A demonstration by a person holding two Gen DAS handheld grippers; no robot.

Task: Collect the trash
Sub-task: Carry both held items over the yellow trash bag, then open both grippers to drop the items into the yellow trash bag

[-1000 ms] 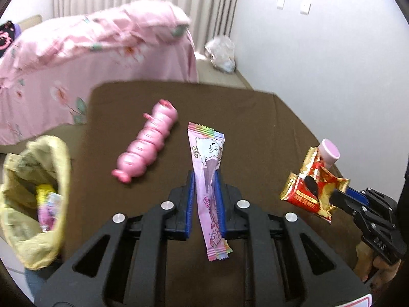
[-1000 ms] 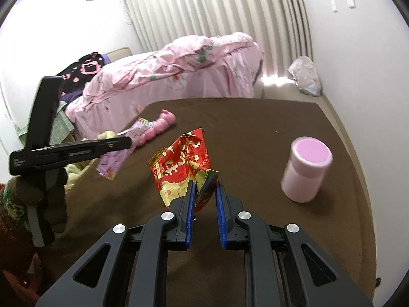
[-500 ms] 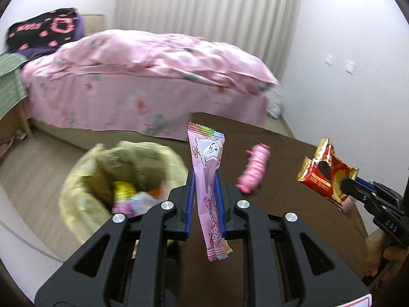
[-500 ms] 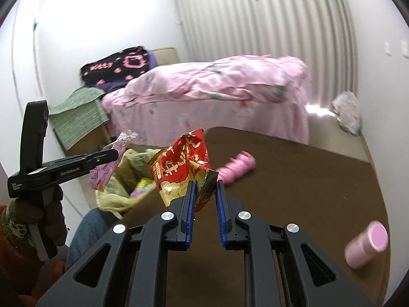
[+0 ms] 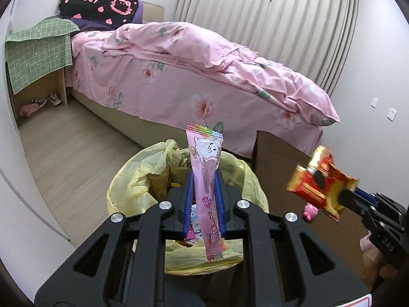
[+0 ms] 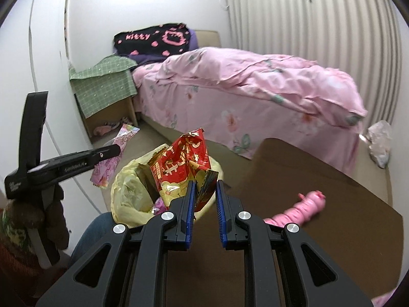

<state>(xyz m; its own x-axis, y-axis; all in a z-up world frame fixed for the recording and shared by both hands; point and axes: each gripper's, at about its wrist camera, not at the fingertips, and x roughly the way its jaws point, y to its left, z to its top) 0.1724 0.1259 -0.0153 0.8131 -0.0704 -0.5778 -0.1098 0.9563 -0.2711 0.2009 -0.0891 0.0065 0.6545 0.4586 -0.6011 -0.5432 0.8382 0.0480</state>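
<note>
Now my left claw pinches the pink candy wrapper above the yellow trash bag; my right claw, slightly parted, loosely holds the red snack wrapper, which may fall beside the tabletop edge.

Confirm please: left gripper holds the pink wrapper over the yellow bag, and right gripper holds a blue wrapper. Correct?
Not quite. The right gripper holds a red and gold wrapper, not blue, as the right wrist view shows. The left gripper does hold the pink wrapper over the yellow bag.
</note>
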